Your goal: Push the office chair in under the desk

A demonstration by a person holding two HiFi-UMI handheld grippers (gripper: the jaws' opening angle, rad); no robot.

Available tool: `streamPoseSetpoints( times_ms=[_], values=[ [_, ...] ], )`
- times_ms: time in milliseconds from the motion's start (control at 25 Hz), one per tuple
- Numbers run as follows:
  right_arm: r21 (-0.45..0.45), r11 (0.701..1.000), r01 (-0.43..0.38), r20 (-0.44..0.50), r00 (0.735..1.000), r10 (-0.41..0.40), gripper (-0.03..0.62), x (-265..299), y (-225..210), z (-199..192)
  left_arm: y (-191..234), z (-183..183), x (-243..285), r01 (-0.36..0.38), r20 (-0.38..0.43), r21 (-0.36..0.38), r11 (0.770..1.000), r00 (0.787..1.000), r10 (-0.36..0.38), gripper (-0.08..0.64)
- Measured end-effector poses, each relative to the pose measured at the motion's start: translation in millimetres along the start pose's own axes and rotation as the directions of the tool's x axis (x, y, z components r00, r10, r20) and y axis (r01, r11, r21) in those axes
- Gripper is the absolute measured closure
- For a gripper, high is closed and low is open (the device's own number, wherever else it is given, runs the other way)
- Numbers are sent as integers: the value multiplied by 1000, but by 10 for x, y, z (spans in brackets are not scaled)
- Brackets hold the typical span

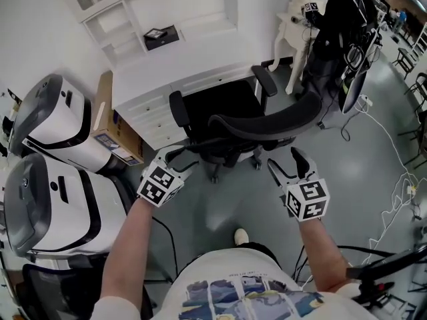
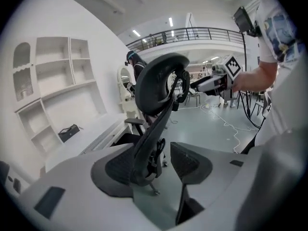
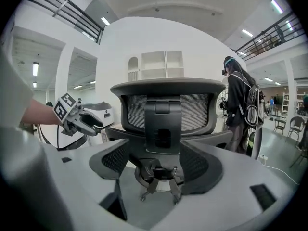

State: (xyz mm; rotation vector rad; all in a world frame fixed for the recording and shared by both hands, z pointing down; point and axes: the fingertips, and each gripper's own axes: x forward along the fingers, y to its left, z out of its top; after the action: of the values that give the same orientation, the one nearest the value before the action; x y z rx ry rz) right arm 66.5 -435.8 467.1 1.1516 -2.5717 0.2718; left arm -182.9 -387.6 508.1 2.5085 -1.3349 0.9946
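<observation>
The black office chair (image 1: 263,121) stands facing the white desk (image 1: 160,79), its seat partly in the knee space and its curved mesh backrest toward me. My left gripper (image 1: 179,160) hangs open just behind the chair's left rear, touching nothing. My right gripper (image 1: 287,165) is open too, a little behind the backrest's right end. In the left gripper view the chair (image 2: 159,93) shows side-on beyond the spread jaws of my left gripper (image 2: 154,165). In the right gripper view the backrest (image 3: 168,109) fills the middle ahead of my right gripper (image 3: 154,165).
Two white and grey machines (image 1: 47,122) stand at the left beside a cardboard box (image 1: 107,129). A white shelf unit (image 1: 153,12) sits on the desk. A person in dark clothes (image 1: 340,19) stands at the upper right. Cables (image 1: 393,179) trail over the grey floor.
</observation>
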Motion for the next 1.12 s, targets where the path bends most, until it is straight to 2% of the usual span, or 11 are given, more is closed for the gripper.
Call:
streamPoseSetpoints(
  times_ms=[160, 240, 360, 440, 680, 1120],
  values=[
    [17, 1000, 18, -8, 1000, -18, 269, -187, 184, -55, -154, 80, -283, 15, 75, -42, 999, 997, -11, 330],
    [12, 1000, 23, -6, 1000, -23, 378, -283, 311, -75, -250, 95, -429, 29, 114, -69, 997, 993, -21, 365],
    [9, 1000, 12, -6, 1000, -12, 490, -418, 557, -108, -408, 43, -667, 51, 158, -113, 992, 987, -33, 438],
    [8, 1000, -9, -13, 1000, 9, 531, -501, 748, -135, -524, -7, -836, 69, 180, -130, 989, 983, -45, 479],
    [-31, 998, -63, -30, 998, 62, 560, -775, 1319, -241, -821, -152, -1338, 114, 237, -183, 976, 969, -69, 543],
    [-37, 995, -94, -37, 995, 92, 566, -1241, 2255, -482, -1333, -394, -2213, 185, 301, -176, 967, 945, -126, 546]
  ],
)
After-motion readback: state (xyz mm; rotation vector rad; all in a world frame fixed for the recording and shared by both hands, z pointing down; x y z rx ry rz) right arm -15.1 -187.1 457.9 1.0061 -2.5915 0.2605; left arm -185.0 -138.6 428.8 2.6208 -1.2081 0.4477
